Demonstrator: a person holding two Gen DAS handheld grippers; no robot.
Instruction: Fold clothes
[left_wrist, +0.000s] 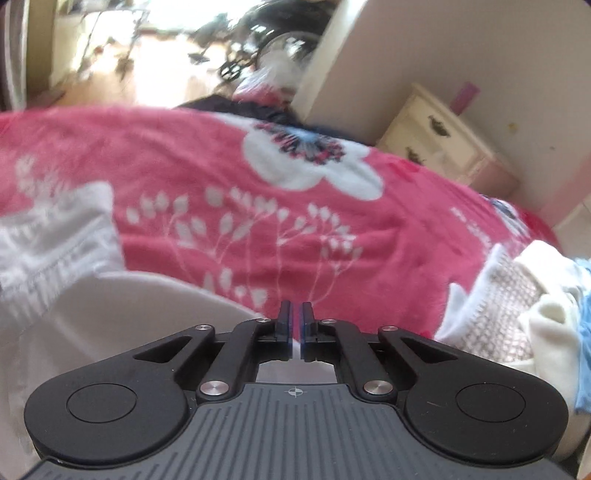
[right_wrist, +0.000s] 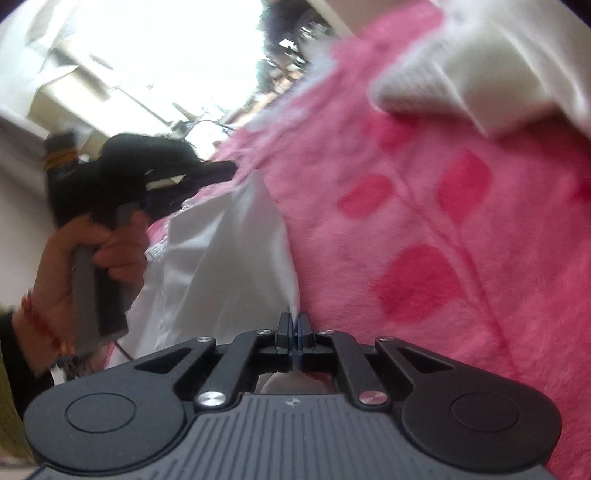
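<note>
Both grippers are down over the bed, and the pink floral blanket (left_wrist: 229, 147) fills most of each view. The left gripper (left_wrist: 295, 314) has its jaws drawn almost together, just a sliver of gap showing at the tips. The white garment (left_wrist: 122, 306) spreads from the left edge of that view in under the gripper's body, and white cloth shows through the opening behind the jaws, so it looks as though the fabric is pinched there, though the actual bite is hidden and hard to call from this angle.

Over in the right wrist view the picture is clearer. The right gripper (right_wrist: 294, 321) is closed tight on a corner of the white garment (right_wrist: 236, 251): the cloth narrows to a point that runs straight down into the jaws, then fans out up and to the left across the blanket (right_wrist: 461, 229). At the far left of that view a hand (right_wrist: 92, 258) grips the grey handle of the other gripper, a red thread bracelet on its wrist, right at the garment's opposite side.

A heap of other laundry (left_wrist: 524, 317), cream, checked and pale blue, sits at the right edge of the left wrist view, well apart from the left jaws. A cream chest of drawers (left_wrist: 443, 136) stands beyond the bed against the wall. A folded white cloth (right_wrist: 491, 62) lies on the blanket at the upper right of the right wrist view.
</note>
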